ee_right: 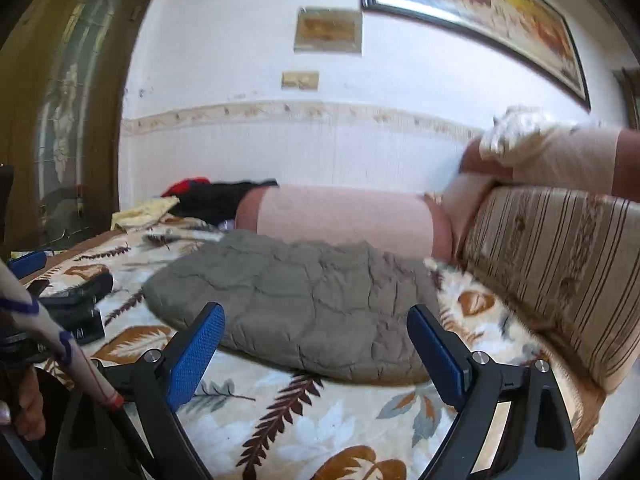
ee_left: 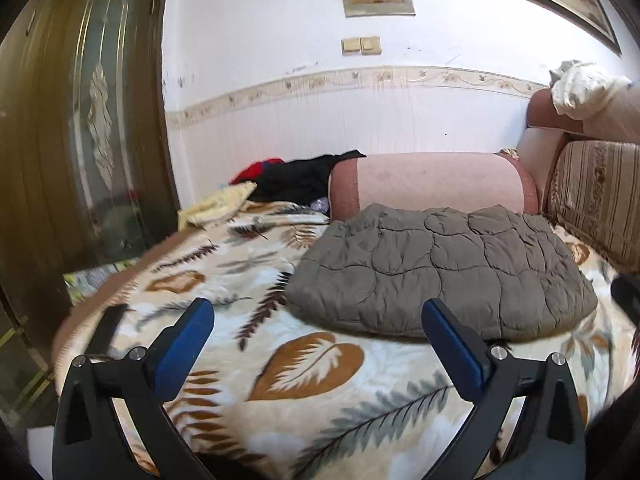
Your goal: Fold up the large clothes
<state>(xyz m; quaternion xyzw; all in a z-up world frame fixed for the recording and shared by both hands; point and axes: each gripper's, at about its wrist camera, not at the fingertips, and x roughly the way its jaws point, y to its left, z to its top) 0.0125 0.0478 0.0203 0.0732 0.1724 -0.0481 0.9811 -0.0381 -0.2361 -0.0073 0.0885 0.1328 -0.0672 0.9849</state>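
1. The left tool (ee_left: 318, 320) has its blue-padded fingers (ee_left: 184, 344) spread wide, with nothing between them.
2. The right tool (ee_right: 316, 326) is likewise spread wide and empty, pads (ee_right: 196, 356) facing inward.
3. Both tools point slightly downward.
4. A hand (ee_right: 24, 416) shows at the near left of the right wrist view.

— What did your right wrist camera have in front of it?

— Your right gripper (ee_right: 312, 322) stood with its jaws wide apart and nothing between them. Just beyond lay the grey quilted jacket (ee_right: 304, 304), folded into a bundle on the leaf-patterned blanket (ee_right: 320, 432), near the pink bolster (ee_right: 344, 212).

— And at your left edge?

— Your left gripper (ee_right: 76, 300), over the blanket.
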